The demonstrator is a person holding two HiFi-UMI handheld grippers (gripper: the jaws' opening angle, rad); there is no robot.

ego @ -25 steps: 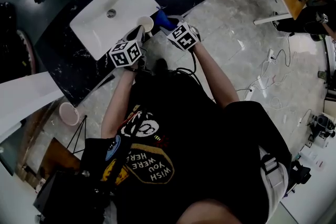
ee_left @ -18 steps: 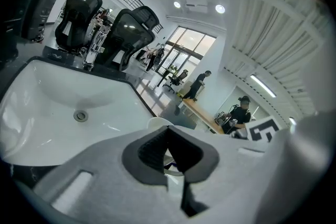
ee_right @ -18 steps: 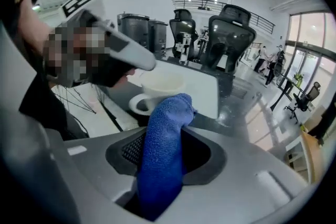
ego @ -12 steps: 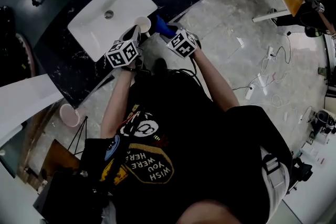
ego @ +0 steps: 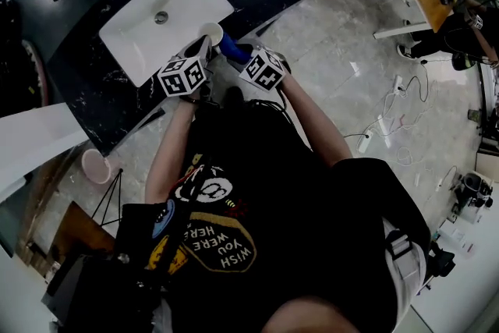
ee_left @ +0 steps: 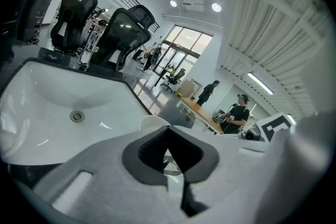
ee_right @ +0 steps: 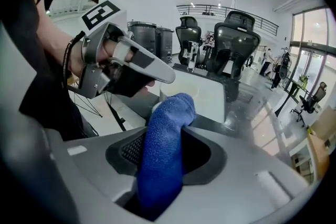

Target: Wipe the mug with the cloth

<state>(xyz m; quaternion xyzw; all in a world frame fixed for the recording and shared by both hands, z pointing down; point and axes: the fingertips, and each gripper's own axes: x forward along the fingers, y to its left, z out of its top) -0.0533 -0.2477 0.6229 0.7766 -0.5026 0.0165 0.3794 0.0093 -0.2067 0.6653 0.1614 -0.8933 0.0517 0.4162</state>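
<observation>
We hold the mug (ee_left: 152, 123) clamped in our left gripper (ee_left: 169, 157) and the cloth (ee_right: 168, 113) pinched in our right gripper (ee_right: 157, 165), its tip beside the rim, so most wiping seems left.

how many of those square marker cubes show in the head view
2. The left cube sits just below the white mug; the right cube sits beside the blue cloth. None seem hidden.
</observation>
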